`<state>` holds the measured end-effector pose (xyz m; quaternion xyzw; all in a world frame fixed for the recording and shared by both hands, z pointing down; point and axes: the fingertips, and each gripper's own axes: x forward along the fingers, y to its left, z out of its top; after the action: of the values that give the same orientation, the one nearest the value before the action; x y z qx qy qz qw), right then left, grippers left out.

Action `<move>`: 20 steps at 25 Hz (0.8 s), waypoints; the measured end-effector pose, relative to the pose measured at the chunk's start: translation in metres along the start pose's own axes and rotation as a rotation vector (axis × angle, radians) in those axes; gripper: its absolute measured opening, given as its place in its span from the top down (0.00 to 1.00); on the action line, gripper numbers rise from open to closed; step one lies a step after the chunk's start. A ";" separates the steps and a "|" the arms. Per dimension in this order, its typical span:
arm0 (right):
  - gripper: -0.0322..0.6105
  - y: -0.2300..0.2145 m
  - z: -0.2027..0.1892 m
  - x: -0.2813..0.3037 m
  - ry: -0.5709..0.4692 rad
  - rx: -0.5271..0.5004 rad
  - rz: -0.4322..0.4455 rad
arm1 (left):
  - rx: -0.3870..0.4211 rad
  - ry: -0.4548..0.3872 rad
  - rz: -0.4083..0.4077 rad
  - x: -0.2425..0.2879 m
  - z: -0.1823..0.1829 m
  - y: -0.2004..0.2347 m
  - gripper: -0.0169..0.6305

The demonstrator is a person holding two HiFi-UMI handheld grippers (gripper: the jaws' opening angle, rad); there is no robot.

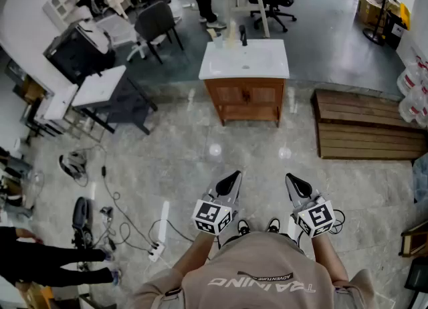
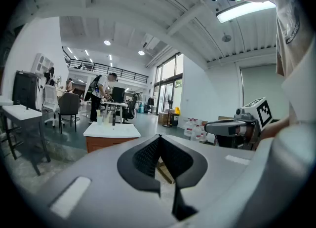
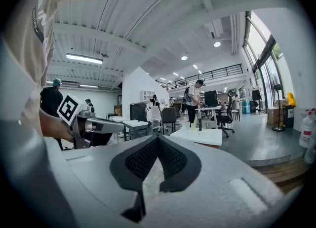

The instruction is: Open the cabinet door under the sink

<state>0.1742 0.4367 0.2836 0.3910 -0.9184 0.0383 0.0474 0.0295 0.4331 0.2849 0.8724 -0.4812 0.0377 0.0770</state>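
In the head view the person is standing on the marble floor (image 1: 200, 150), holding the left gripper (image 1: 229, 182) and the right gripper (image 1: 299, 184) out side by side. The sink cabinet (image 1: 245, 97) is sitting well ahead near the floor's far edge, its wooden doors looking shut under the white basin top (image 1: 244, 60). In the left gripper view the jaws are resting tip to tip with nothing between them, and the cabinet is showing far off to their left. In the right gripper view the jaws are likewise meeting and gripping nothing, with the cabinet lying beyond them to the right. I'm thinking the walk could go wrong on the loose cables (image 1: 114, 211) trailing left of the feet. Jaws arriving closed would only be bumping the door, since its handle is too small to make out.
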 end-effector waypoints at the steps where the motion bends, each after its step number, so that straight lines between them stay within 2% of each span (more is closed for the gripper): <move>1: 0.95 -0.001 0.001 0.001 -0.001 -0.004 0.002 | 0.003 0.000 -0.001 0.001 0.000 0.000 0.95; 11: 0.95 -0.008 0.018 0.012 -0.014 -0.027 0.004 | 0.031 -0.027 -0.011 0.010 0.017 0.006 0.95; 20: 0.95 0.004 0.006 0.032 0.043 -0.028 0.028 | -0.037 0.013 -0.017 0.007 -0.005 0.020 0.95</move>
<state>0.1486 0.4161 0.2814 0.3766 -0.9229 0.0346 0.0719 0.0158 0.4176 0.2932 0.8746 -0.4740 0.0337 0.0964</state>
